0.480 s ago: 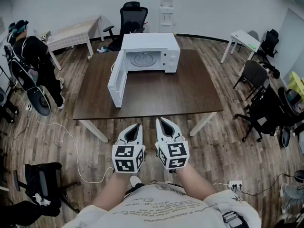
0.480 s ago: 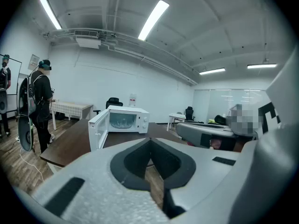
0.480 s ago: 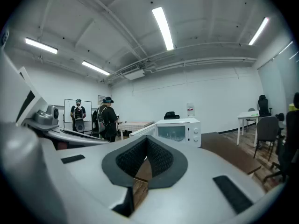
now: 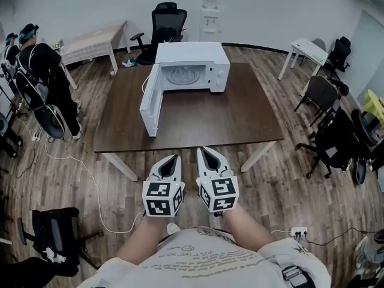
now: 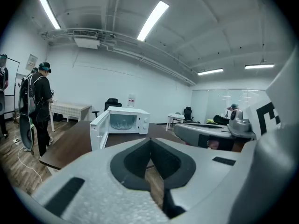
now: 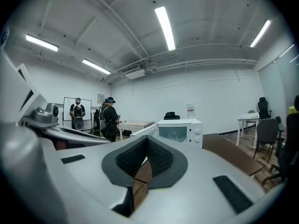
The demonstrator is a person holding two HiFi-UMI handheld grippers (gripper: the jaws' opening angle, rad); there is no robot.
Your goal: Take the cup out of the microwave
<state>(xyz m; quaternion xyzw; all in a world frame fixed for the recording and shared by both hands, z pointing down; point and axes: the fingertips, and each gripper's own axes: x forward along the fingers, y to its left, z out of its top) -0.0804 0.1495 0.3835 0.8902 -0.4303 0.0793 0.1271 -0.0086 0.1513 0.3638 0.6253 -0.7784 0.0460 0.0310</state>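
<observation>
A white microwave [image 4: 191,62] stands at the far side of the dark brown table [image 4: 240,119], its door [image 4: 151,107] swung open to the left. Inside I see the glass turntable [image 4: 180,75]; I cannot make out a cup there. The microwave [image 5: 122,121] also shows in the left gripper view, and the microwave [image 6: 180,132] in the right gripper view, both far ahead. My left gripper [image 4: 174,159] and right gripper [image 4: 202,152] hover side by side before the table's near edge, both shut and empty. The left gripper [image 5: 150,143] and right gripper [image 6: 147,141] point roughly level at the microwave.
A person [image 4: 39,65] with a backpack stands at the left by a white table [image 4: 90,41]. A black office chair [image 4: 167,18] stands behind the microwave, more chairs [image 4: 327,95] at the right. A white cable [image 4: 84,173] trails on the wooden floor.
The head view has shifted slightly, and the person at the left has stepped a little. Both grippers remain where they were, shut.
</observation>
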